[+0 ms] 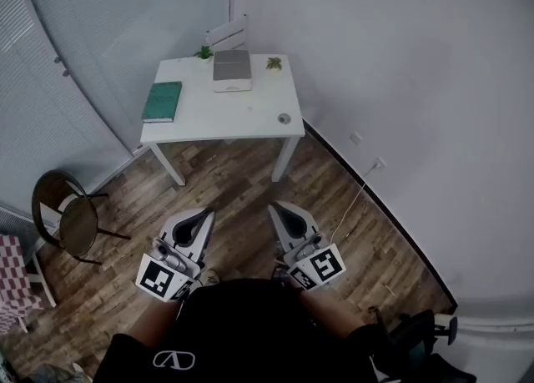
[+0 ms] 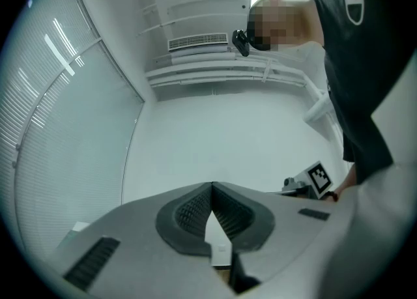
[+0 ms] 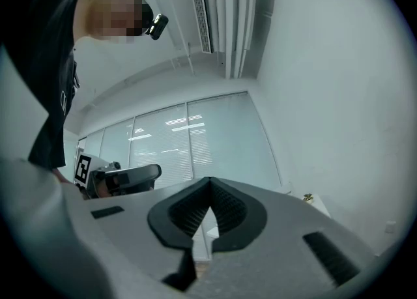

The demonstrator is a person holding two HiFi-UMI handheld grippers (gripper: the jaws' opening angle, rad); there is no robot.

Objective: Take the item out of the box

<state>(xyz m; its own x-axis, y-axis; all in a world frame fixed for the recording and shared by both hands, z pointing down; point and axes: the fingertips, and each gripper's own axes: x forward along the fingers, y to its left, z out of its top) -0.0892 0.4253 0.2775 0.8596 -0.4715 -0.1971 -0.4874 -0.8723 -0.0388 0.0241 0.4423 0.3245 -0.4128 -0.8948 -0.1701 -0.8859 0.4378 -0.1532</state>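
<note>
Plainly, left tool (image 1: 205,213) and right tool (image 1: 274,206) carry square markers (image 1: 162,277).

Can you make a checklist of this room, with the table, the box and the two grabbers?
Surface: white table, on wooden floor.
Job's things: box at the table's far side, far from both grippers.
Clutter: green book, two small plants, small round thing.
Grippers: left gripper and right gripper shut, empty.
Cables: white cable from a wall socket along the floor.
Surroundings: round chair, blinds, white walls.

White corner table (image 1: 225,114), wood floor (image 1: 234,181), round chair (image 1: 79,224)
</note>
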